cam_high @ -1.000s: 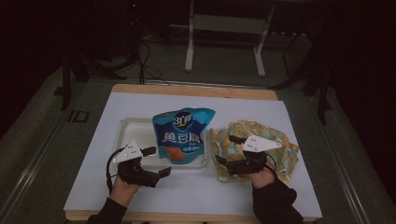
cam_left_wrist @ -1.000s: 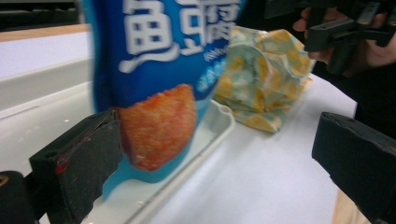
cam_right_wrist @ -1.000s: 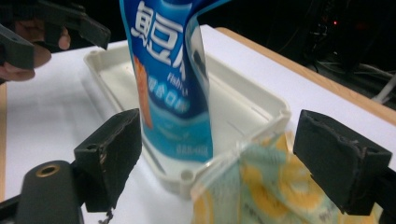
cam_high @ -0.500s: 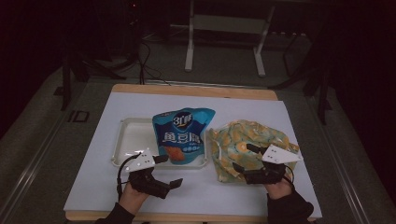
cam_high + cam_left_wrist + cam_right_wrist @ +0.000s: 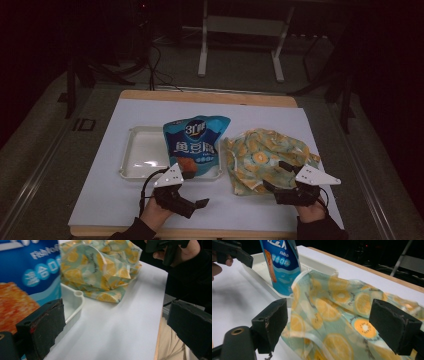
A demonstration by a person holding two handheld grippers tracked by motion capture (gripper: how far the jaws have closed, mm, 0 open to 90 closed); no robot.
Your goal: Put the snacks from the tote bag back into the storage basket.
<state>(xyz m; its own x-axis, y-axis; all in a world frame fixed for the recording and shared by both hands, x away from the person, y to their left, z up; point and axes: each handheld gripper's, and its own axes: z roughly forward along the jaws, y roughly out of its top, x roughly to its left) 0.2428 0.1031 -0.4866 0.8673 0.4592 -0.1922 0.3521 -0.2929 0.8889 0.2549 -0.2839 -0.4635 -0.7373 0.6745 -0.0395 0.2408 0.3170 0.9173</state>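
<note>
Both grippers have drawn back toward the bottom of the frame since a second ago, when we saw them closer to the tray and the cloth. We now see the orange-print cloth (image 5: 267, 160) lying crumpled at centre right of the high view, on the white table cover (image 5: 100, 200), its left edge just beside the white tray (image 5: 135, 155). Our right gripper (image 5: 280, 192) sits at the lower right, at the cloth's near edge; in the right gripper view its jaws stand wide apart, holding nothing, with the cloth (image 5: 342, 312) spread between and beyond them. Whether they touch the fabric, we cannot tell. Our left gripper (image 5: 192, 202) sits at lower centre left, just below the tray, also wide open and empty; in the left gripper view its jaws frame bare table cover, with the tray corner (image 5: 75, 300) at left and the cloth (image 5: 100, 267) above. A blue snack bag (image 5: 195, 142) lies with its lower part in the tray's right end, its top reaching past the far rim. Behind the table, at the top of the frame, a metal stand (image 5: 240, 45) rises from a dark floor.
</note>
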